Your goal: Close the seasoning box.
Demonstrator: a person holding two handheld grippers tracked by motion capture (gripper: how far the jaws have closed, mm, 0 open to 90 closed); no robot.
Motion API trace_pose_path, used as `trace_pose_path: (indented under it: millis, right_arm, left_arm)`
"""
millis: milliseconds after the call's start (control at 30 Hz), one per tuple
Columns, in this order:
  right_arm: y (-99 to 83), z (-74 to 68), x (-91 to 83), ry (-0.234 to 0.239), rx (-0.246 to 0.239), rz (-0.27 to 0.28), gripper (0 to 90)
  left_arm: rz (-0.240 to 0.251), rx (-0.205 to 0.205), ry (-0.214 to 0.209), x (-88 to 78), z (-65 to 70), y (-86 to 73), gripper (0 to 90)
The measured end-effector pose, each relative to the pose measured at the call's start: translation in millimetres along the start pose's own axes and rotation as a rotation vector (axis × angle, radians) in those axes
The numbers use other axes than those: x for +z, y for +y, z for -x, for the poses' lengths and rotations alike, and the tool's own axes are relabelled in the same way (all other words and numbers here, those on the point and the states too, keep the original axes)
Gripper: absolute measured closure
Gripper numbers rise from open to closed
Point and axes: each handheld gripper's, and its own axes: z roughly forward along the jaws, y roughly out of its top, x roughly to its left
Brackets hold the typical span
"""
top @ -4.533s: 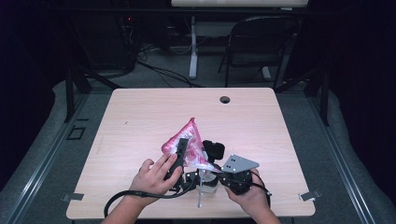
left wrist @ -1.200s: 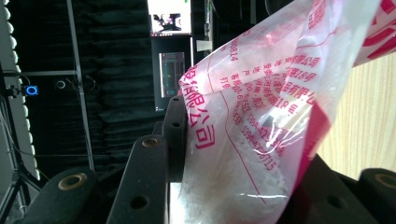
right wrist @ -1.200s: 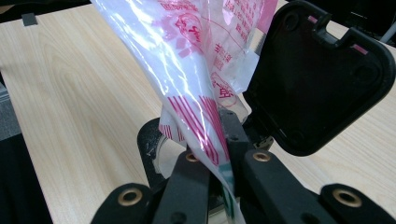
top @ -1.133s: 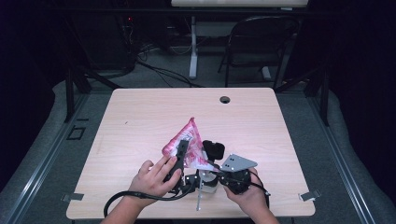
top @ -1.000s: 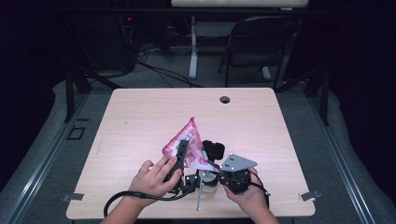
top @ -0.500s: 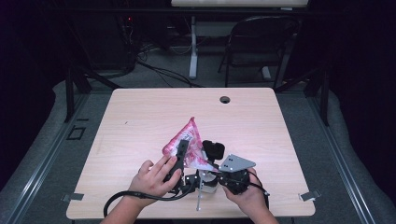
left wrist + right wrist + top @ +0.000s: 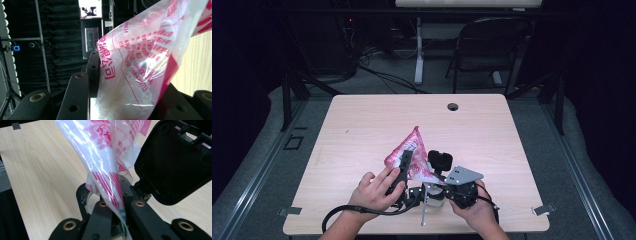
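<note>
A clear plastic bag with red and pink print (image 7: pixel 412 155) lies near the table's front middle, between both hands. My left gripper (image 7: pixel 404 162) is shut on the bag (image 7: pixel 135 62), its jaws pressing the film from both sides. My right gripper (image 7: pixel 437 192) is shut on a striped edge of the same bag (image 7: pixel 107 172), which rises from between its jaws. The left gripper's black housing (image 7: pixel 175 165) sits close at the right of the right gripper view.
The wooden table (image 7: pixel 362 125) has a round cable hole (image 7: pixel 453 106) near its far edge. A black folding chair (image 7: pixel 489 47) stands behind the table. Cables trail from the grippers over the front edge (image 7: pixel 357 212).
</note>
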Motion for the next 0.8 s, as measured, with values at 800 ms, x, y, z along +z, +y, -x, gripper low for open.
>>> trace_pose_path:
  millis: [800]
  right_arm:
    - [-1.1, 0.4, 0.9, -0.002, 0.000, -0.004, 90.0]
  left_arm:
    - [0.004, -0.009, -0.003, 0.0, 1.2, 0.7, 67.5]
